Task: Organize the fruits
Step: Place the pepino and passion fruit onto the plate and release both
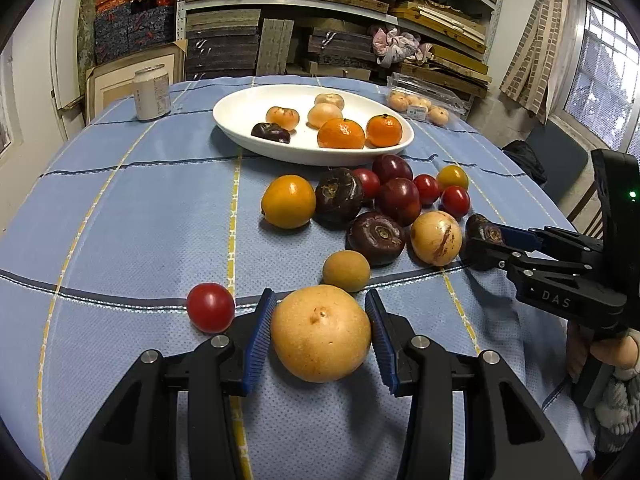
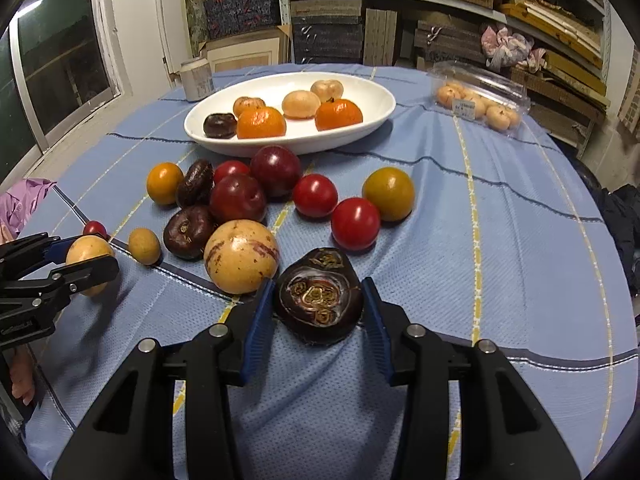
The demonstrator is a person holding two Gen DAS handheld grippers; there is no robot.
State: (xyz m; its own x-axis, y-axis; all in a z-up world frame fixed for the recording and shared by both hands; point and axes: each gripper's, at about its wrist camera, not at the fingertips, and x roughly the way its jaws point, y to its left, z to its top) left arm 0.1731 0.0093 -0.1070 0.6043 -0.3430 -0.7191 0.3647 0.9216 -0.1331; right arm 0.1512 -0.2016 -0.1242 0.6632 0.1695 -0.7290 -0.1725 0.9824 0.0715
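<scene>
On the blue cloth lies a big pale yellow round fruit (image 1: 320, 336), and my left gripper (image 1: 320, 296) is shut on it, one blue pad against each side. A dark brown water chestnut (image 2: 318, 296) sits between the pads of my right gripper (image 2: 318, 284), which is shut on it. Each gripper also shows in the other's view, the right gripper (image 1: 478, 240) at the right and the left gripper (image 2: 90, 258) at the left. A white oval plate (image 1: 240, 108) at the back holds two mandarins, pale peeled fruits and one dark chestnut.
Loose fruits lie between plate and grippers: an orange-yellow fruit (image 1: 288, 201), dark plums (image 1: 399, 200), red cherry tomatoes (image 1: 211, 307), a streaked yellow fruit (image 1: 436, 238), a small tan one (image 1: 346, 271). A white jar (image 1: 152, 94) and a clear fruit box (image 2: 480, 96) stand at the back.
</scene>
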